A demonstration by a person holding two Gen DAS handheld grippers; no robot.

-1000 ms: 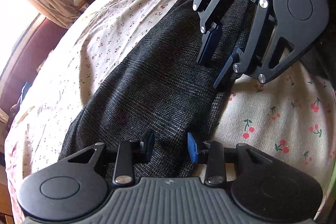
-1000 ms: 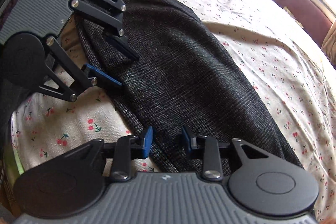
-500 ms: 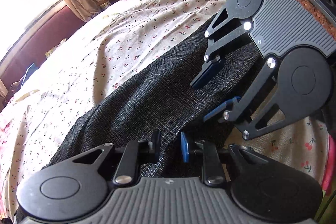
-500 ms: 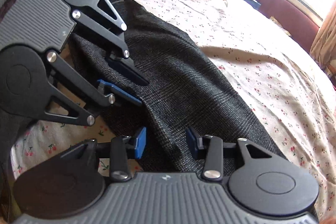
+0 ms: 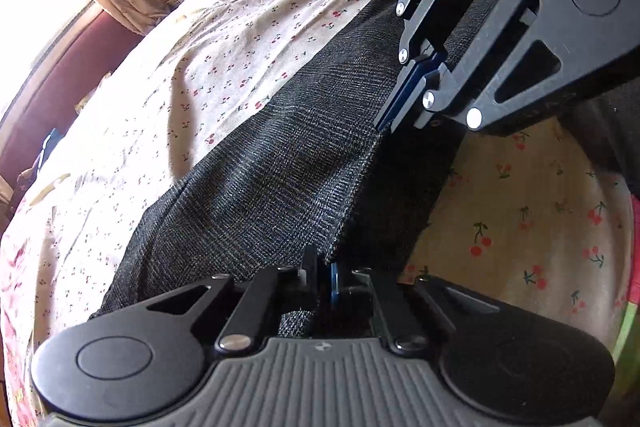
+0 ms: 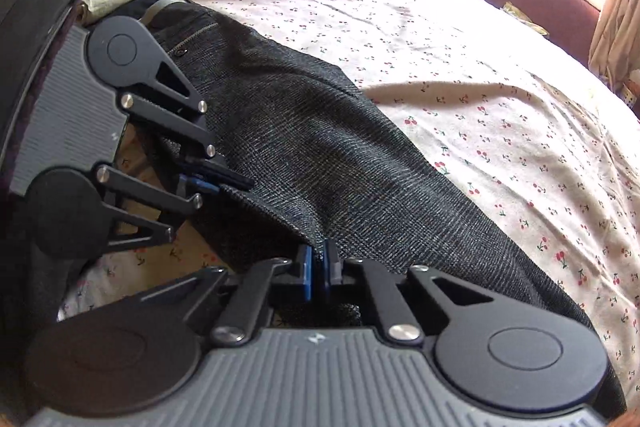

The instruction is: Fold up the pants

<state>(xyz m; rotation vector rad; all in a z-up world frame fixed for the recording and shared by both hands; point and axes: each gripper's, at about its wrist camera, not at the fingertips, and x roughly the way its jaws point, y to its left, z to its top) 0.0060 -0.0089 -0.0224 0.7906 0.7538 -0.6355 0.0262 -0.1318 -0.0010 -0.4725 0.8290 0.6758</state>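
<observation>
Left wrist view, pants [image 5: 280,179]: lying lengthwise on the cherry-print bedsheet [image 5: 224,67], near edge lifting.
Left gripper [image 5: 320,273]: clamping that edge.
Right gripper [image 6: 318,273]: pinching the same edge (further along).
Progress: both grips are holding; the fold across is not yet looking made.

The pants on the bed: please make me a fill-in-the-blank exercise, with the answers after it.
1. Both grippers are shut on the edge of the dark ____.
2. The pants lie on a sheet printed with small ____.
3. In the right wrist view, the left gripper appears on the ____ side of the picture.
4. The right gripper has blue ____.

Answers: pants; cherries; left; pads
</observation>
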